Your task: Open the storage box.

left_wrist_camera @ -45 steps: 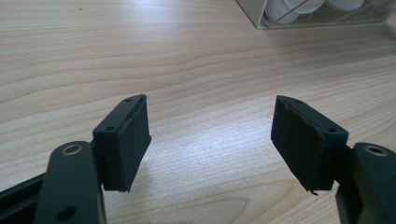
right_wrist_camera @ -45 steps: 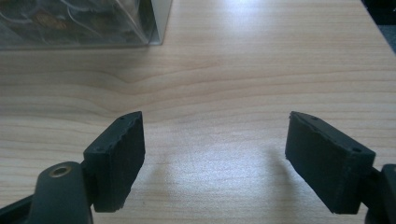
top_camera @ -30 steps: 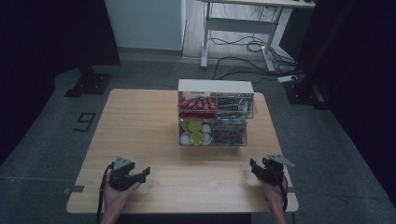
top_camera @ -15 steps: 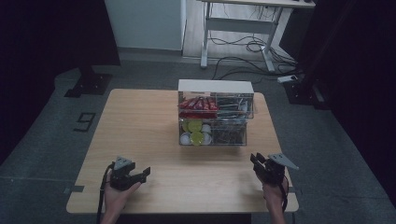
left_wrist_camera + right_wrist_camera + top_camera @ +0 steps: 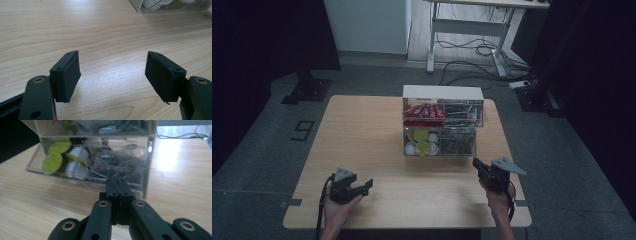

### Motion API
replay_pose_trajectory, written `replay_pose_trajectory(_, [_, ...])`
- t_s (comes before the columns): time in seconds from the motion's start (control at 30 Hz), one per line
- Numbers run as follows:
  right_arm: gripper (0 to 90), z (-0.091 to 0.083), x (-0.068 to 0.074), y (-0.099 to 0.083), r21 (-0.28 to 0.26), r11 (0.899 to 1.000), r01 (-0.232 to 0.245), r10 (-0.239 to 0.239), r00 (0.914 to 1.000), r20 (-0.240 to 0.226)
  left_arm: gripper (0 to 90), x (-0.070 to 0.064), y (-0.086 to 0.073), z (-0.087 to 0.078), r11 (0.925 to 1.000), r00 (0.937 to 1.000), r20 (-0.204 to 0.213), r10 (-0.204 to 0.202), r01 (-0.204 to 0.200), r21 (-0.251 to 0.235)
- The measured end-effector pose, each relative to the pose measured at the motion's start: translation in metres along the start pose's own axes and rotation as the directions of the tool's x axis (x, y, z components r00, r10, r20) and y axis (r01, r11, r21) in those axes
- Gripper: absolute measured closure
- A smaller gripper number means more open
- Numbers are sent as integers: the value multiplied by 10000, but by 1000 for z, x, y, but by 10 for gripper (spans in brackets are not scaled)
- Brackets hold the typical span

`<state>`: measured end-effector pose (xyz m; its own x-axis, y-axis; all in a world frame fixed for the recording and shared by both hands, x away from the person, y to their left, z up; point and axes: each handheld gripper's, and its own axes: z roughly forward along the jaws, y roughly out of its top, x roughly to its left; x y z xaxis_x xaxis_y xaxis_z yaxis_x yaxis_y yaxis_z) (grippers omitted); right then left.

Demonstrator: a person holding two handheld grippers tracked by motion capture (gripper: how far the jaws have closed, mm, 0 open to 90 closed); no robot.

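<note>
A light wooden table (image 5: 362,140) carries a clear compartment box (image 5: 442,127) near its far edge

Matt wood-grain table (image 5: 100,30); glossy clear plastic organizer (image 5: 147,165); matt black rubbery pads (image 5: 71,75).

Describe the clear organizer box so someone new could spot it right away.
On the wooden table, look toward the far edge, right of centre. The clear organizer box stands there with a white top, red packets upper left and green-lidded capsules lower left, the single container on the table.
</note>
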<state>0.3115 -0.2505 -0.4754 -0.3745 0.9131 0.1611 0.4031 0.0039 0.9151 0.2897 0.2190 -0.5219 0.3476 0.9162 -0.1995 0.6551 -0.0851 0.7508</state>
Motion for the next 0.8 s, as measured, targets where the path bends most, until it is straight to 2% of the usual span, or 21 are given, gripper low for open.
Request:
replay_pose_trajectory(0.27, [894, 15, 13, 5, 55, 9999, -94, 97, 9982, -598, 284, -3, -1, 1, 10000, 10000, 26, 54, -54, 68])
replay_pose_trajectory(0.57, [894, 43, 27, 8, 393, 9992, -46, 88, 9944, -1051, 284, 0, 0, -1, 10000, 10000, 25, -37, 37, 13])
replay_pose_trajectory(0.8, [893, 49, 33, 3, 580, 9983, 21, 54, 9916, -1292, 284, -1, -1, 0, 10000, 10000, 36, 14, -14, 55])
